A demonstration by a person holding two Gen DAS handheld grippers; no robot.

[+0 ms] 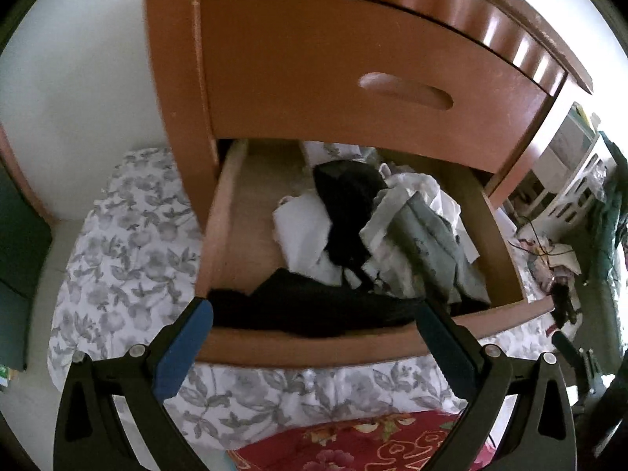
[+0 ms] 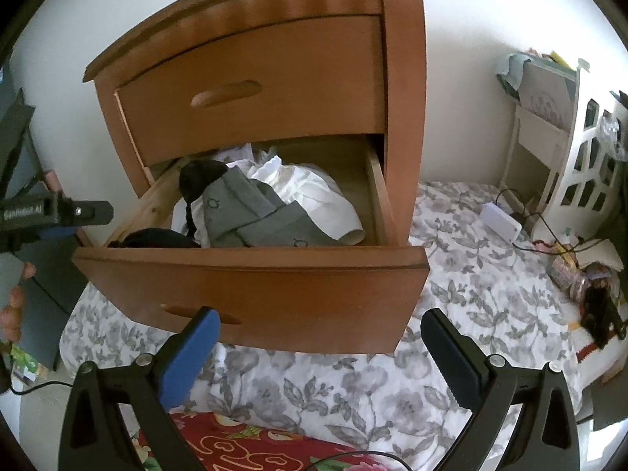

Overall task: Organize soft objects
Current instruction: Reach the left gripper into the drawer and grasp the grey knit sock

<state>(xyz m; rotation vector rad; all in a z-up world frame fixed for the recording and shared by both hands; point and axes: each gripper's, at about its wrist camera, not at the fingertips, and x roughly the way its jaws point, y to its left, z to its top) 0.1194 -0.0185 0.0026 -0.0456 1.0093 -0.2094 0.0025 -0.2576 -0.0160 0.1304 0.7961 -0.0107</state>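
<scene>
Left gripper (image 1: 314, 314) hangs over the front edge of the open lower drawer (image 2: 251, 286), jaws spread wide and holding nothing — placed, I judge, to reach in. Right gripper (image 2: 318, 325) waits lower, before the drawer face, equally wide and empty. Inside, the soft objects lie in a loose heap: black garment (image 1: 306, 306) nearest, grey cloth (image 2: 251, 212) and white cloth (image 2: 314, 192) behind — none folded. Upper drawer (image 2: 251, 94) is closed.

L wrist cam close above open drawer (image 1: 298, 347); R cam farther back; both share it.
</scene>
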